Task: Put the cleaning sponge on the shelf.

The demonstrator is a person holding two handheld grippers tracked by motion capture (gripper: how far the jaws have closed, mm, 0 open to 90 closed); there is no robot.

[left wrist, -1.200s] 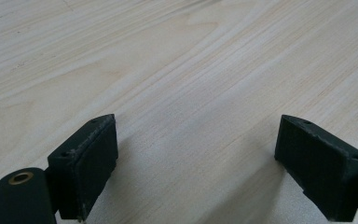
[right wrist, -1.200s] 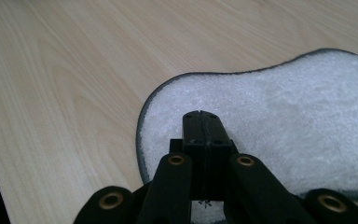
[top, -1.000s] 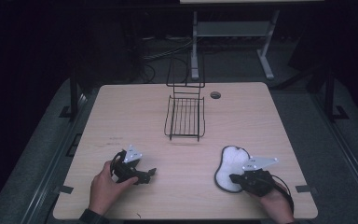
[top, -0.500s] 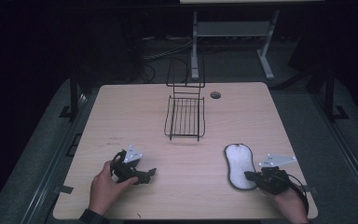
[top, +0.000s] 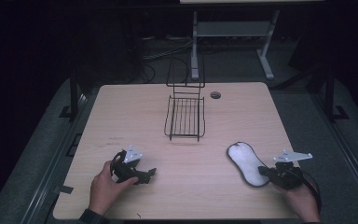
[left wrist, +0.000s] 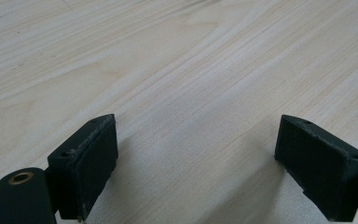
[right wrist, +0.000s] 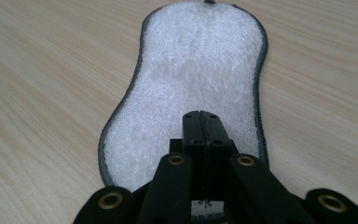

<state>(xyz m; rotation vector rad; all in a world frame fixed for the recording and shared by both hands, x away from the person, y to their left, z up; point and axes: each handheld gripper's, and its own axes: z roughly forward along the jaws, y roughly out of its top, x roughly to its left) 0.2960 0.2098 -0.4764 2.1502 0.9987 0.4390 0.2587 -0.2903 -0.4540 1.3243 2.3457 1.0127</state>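
1. we note the right gripper (top: 266, 171) low at the near right of the pale wood-grain table (top: 242, 112), its jaws pressed together on the near end of a white, peanut-shaped terry pad with a dark grey sewn edge (top: 247, 163). in the right gripper view (right wrist: 200, 122) the two black jaws meet flat with no gap, and the pad's (right wrist: 193, 88) near edge runs in under them, so we read this as a pinch on the pad's rim.

2. the pad lies flat on the table, long axis running away from the gripper toward the middle, well apart from the black wire rack with an upright back frame (top: 185, 116) at the centre-far part of the table.

3. the left gripper (top: 147, 173) rests near the near-left edge, held in the person's left hand (top: 105, 189). in the left gripper view (left wrist: 196, 163) the jaws stand wide apart with bare wood between them; it grips nothing.

4. step in hand, as we judge it: the pad is grasped at one end and not yet lifted; most of it is flat on the wood.

5. the next move, we reckon, calls for lifting by that pinched end. the cloth is limp and will hang and swing, so a slow rise would suit. if the rack is the goal, the carry runs forward and left across open table.
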